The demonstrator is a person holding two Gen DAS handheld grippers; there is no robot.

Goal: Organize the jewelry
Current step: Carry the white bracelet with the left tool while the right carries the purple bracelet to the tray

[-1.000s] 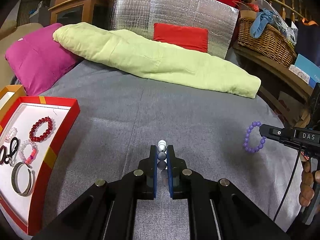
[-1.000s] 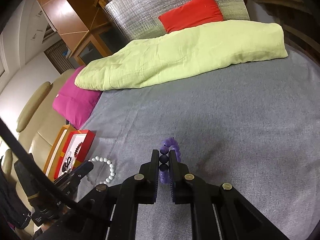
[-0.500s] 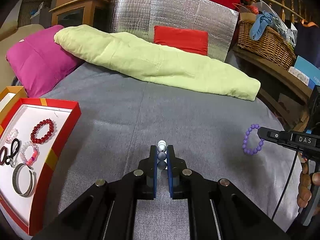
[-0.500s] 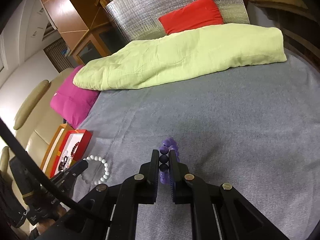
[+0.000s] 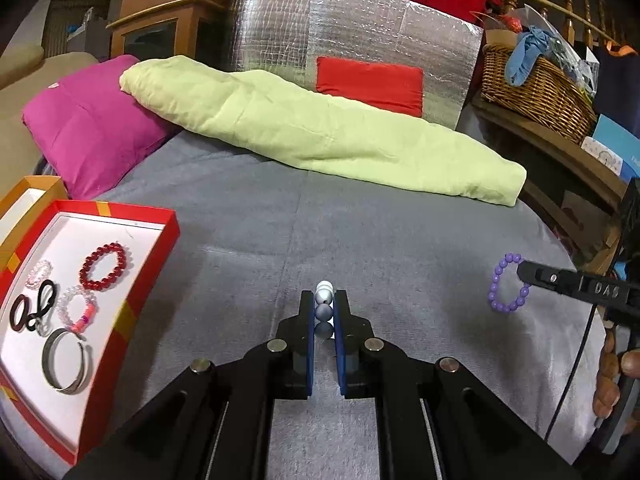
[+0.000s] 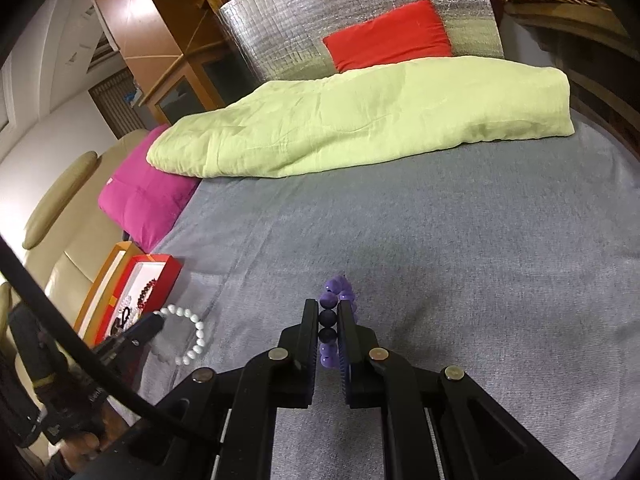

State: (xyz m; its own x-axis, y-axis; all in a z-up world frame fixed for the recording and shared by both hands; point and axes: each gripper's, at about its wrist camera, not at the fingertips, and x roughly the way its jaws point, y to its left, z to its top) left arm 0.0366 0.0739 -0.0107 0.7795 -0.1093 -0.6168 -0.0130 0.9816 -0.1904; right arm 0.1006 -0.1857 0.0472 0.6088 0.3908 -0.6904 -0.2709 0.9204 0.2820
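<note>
My left gripper [image 5: 323,300] is shut on a white bead bracelet [image 5: 324,312], held edge-on above the grey bedspread [image 5: 360,232]. From the right wrist view that white bead bracelet [image 6: 188,336] hangs as a full loop from the left gripper [image 6: 154,322]. My right gripper [image 6: 329,308] is shut on a purple bead bracelet [image 6: 334,312]; in the left wrist view the purple bead bracelet [image 5: 507,289] dangles from the right gripper [image 5: 522,271] at far right. A red tray [image 5: 154,268] with a white floor lies at left and holds a red bead bracelet [image 5: 103,265], a metal bangle [image 5: 66,362] and several other pieces.
A rolled green blanket [image 5: 320,132] lies across the back of the bed, with a magenta pillow [image 5: 92,120] to its left. A silver quilted panel [image 5: 352,36] and red cushion [image 5: 370,82] stand behind. A wicker basket [image 5: 536,84] sits on a shelf at right. A person's fingers [image 5: 608,380] show at the right edge.
Both grippers keep their bracelets. In the left wrist view the red tray has slid a little toward the middle of the picture; the right hand has hardly moved.
</note>
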